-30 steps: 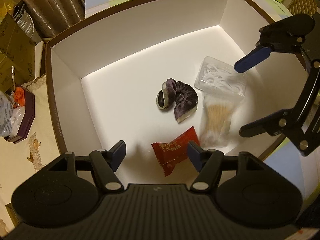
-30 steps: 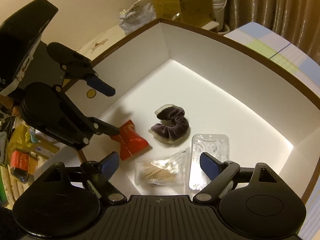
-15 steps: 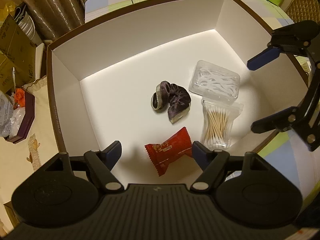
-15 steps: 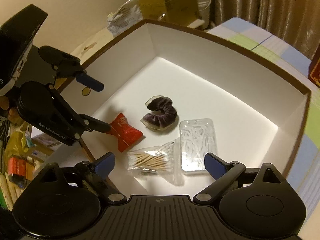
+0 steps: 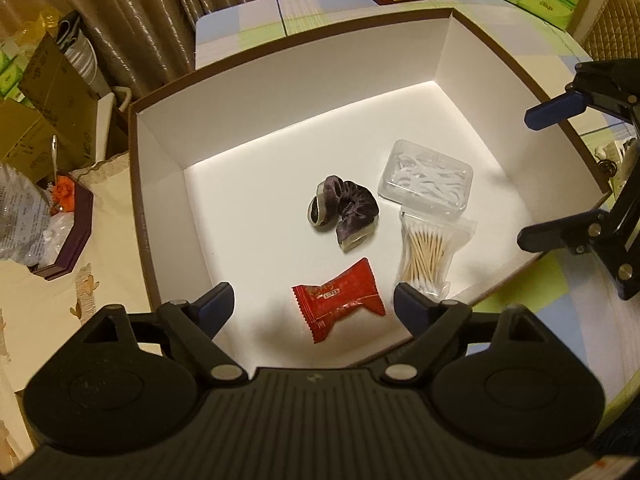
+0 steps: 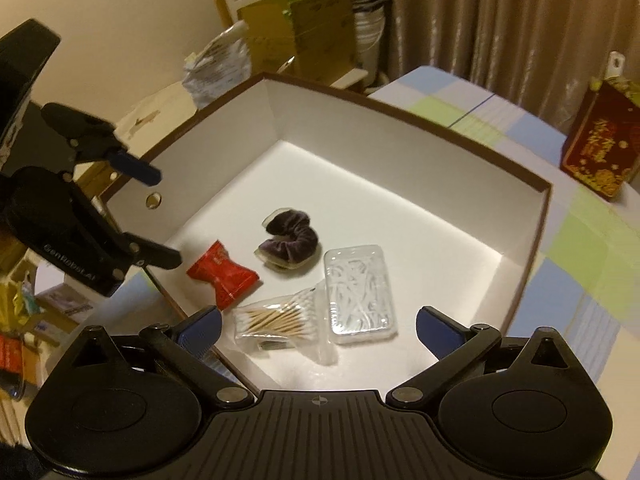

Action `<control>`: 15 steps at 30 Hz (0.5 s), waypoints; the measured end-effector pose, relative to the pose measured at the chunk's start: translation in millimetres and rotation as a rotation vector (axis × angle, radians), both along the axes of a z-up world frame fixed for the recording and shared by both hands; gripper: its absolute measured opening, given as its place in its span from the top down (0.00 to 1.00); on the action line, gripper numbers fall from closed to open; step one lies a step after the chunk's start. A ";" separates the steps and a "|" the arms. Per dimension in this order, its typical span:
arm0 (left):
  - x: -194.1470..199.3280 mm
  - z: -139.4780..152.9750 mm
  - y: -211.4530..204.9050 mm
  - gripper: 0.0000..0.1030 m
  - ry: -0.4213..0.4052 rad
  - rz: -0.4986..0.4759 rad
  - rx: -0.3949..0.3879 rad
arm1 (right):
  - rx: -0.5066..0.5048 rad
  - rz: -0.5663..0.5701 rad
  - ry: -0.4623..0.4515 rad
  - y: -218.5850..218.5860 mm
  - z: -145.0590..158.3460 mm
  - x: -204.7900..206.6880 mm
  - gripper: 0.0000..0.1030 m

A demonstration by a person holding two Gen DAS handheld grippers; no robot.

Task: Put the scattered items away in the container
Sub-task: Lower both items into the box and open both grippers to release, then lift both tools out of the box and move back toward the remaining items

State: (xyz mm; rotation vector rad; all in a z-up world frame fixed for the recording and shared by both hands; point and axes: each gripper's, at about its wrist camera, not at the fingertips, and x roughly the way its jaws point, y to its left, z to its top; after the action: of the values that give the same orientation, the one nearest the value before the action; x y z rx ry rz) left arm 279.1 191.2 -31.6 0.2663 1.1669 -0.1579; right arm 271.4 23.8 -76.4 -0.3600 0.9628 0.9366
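Pastel checked tablecloth [image 5: 256, 20] under everything, brown curtains behind, and a big white-lined cardboard box with a brown rim [image 5: 280, 120] sits on it. All four items lie flat on the box floor. The left gripper [image 5: 314, 308] hangs over the near edge, jaws opening with nothing between the pads, and the red crinkly snack packet [image 5: 338, 300] lies on the floor below the gap. The right gripper [image 6: 318, 326] is also opening and empty (pretty much as wide as it goes), above the clear bag of cotton swabs [image 6: 280, 322] and the clear plastic case of floss picks [image 6: 360, 292]. The purple velvet scrunchie [image 5: 344, 210] sits mid-box, clear of both.

Compared with a second ago, both grippers have lifted and spread wider, so more of the box shows.

In the left view, the swab bag's long axis runs toward the floss case, sticks parallel with it.
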 end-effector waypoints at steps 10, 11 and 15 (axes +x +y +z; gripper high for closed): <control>-28.5 24.2 -11.2 0.17 -0.063 0.042 -0.008 | 0.065 -0.053 -0.054 -21.8 24.1 -20.9 0.02; -32.2 26.3 -12.7 0.17 -0.068 0.045 -0.010 | 0.071 -0.053 -0.053 -24.0 26.2 -23.7 0.02; -48.4 34.7 -19.5 0.17 -0.090 0.059 -0.019 | 0.086 -0.045 -0.063 -33.6 33.1 -37.0 0.02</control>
State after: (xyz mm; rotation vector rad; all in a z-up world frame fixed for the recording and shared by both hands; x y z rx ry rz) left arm 230.7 171.7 3.1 0.2200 1.0821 -0.1039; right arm 234.5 -9.8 -43.2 -0.2922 0.8666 0.9176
